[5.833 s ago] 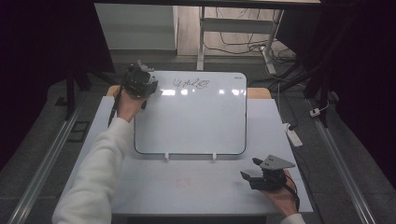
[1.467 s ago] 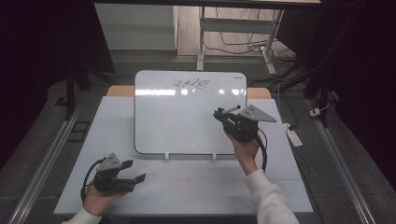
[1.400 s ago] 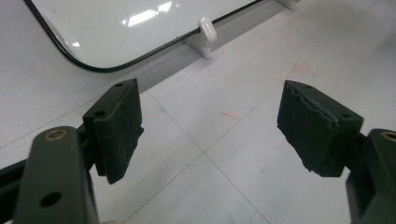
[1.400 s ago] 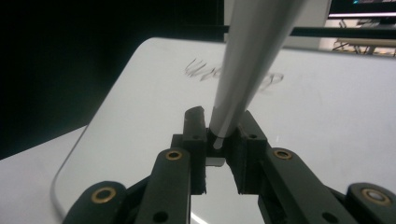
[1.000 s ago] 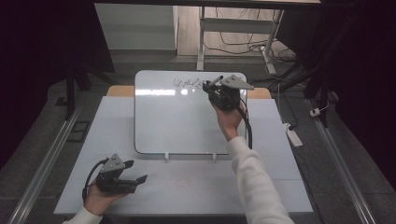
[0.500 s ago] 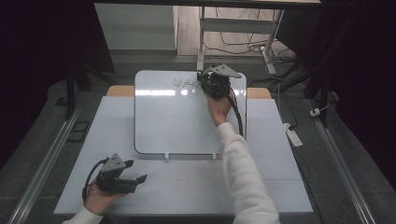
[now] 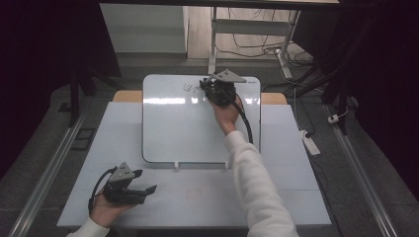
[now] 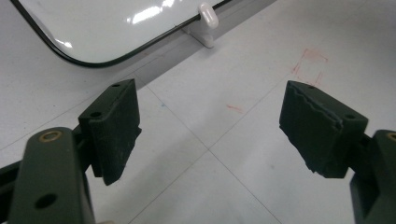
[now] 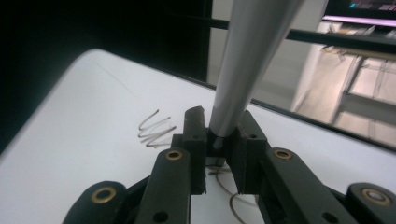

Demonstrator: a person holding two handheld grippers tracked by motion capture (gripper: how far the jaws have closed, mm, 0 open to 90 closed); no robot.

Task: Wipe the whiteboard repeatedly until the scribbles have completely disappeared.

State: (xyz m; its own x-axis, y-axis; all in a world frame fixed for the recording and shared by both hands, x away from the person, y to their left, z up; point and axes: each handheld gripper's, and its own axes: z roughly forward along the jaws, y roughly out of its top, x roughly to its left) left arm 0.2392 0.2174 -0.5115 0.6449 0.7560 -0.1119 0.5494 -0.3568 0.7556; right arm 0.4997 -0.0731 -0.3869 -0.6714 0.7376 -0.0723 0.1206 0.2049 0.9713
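Right hand-held gripper (image 7: pixel 211 88) — black, two-jawed, carried on a white-sleeved arm reaching across the counter — is at the far edge of the glossy white rectangular whiteboard with a thin dark border (image 7: pixel 183 128). In the right gripper view the jaws of this hand-held gripper (image 9: pixel 218 140) are clamped on a slim silver-grey marker (image 9: pixel 243 56) that rises up and away from them. Its lower end is hidden between the jaws. Dark scribbled pen lines (image 9: pixel 156 128) lie on the board just beside the jaws; in the high view the scribble (image 7: pixel 190 88) sits near the board's far edge. Left hand-held gripper (image 7: pixel 141 190) rests in a hand at the near left of the pale grey counter (image 7: pixel 296 197), jaws wide apart and holding nothing — well apart from the whiteboard. In the left gripper view its pads (image 8: pixel 112 126) frame bare counter surface with faint red marks (image 8: pixel 310 65); a small white clip (image 8: pixel 208 14) holds the board's near edge.
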